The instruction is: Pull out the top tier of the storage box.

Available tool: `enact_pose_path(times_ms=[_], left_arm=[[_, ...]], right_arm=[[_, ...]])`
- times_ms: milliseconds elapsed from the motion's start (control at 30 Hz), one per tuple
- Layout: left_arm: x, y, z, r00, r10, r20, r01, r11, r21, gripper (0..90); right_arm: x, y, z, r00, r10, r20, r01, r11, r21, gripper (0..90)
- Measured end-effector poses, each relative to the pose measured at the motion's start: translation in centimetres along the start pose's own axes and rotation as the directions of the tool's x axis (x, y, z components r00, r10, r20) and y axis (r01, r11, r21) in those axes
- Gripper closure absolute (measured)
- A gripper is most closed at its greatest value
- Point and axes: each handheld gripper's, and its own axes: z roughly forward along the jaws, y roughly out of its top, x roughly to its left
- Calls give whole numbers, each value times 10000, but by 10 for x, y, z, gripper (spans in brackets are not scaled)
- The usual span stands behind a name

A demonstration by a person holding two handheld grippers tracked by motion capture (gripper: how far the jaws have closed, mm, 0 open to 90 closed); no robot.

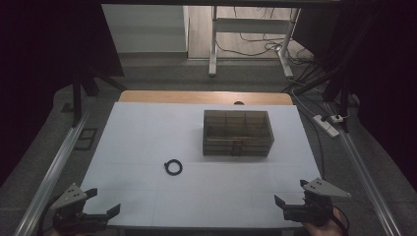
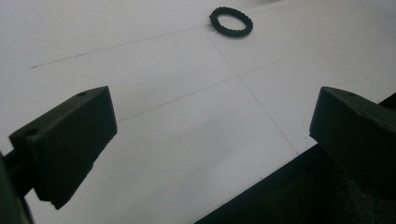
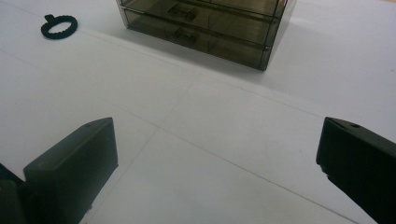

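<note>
Item 1: my left gripper (image 1: 102,202), at the near left corner of the white table (image 1: 147,128), well to the near left of the drawer box. Jaws spread wide, nothing between them; in the left gripper view they frame bare white surface and the table's near edge.

Item 2: black ring (image 1: 173,167), small, ribbed rim, a little tab on one side. It lies flat on the table, to the near left of the drawer box and apart from it. I see it far ahead of the left jaws in the left gripper view (image 2: 231,22), and at the upper left in the right gripper view (image 3: 59,26). Neither gripper touches it.

Item 3: drawer box (image 1: 238,132), smoky translucent plastic, two stacked drawers with small front pulls, both pushed in. Stands right of the table's centre.

Item 4: my right gripper (image 1: 290,192), at the near right corner, near-right of the drawer box and well clear of it. Jaws wide apart, empty.
</note>
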Motion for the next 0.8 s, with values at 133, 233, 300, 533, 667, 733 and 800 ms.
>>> enact_pose_path(times_ms=[133, 233, 300, 533, 667, 733, 800], left_arm=[[0, 0, 0, 9996, 97, -279, -95, 9999, 54, 0], [0, -1, 0, 9997, 151, -204, -149, 9999, 64, 0], [0, -1, 0, 9998, 182, -75, -182, 9998, 80, 0], [7, -2, -2, 9987, -252, 448, 257, 9996, -99, 0], [7, -2, -2, 9985, -306, 446, 310, 9995, -86, 0], [6, -2, -2, 9987, -277, 424, 280, 9996, -50, 0], [6, -2, -1, 9987, -285, 419, 286, 9996, -36, 0]], right_arm=[[-1, 0, -1, 9999, 114, -17, -114, 9998, -134, 0], [-1, 0, -1, 9999, 80, -115, -81, 9999, -102, 0], [-1, 1, 0, 9991, 108, -418, -106, 9999, 55, 0], [0, 2, 3, 9983, 127, -571, -111, 9996, 276, 0], [1, 2, 5, 9993, 157, -333, -142, 9989, 451, 0], [0, 2, 4, 9996, 214, -209, -205, 9989, 429, 0], [1, 2, 4, 9996, 217, -160, -210, 9989, 426, 0]])
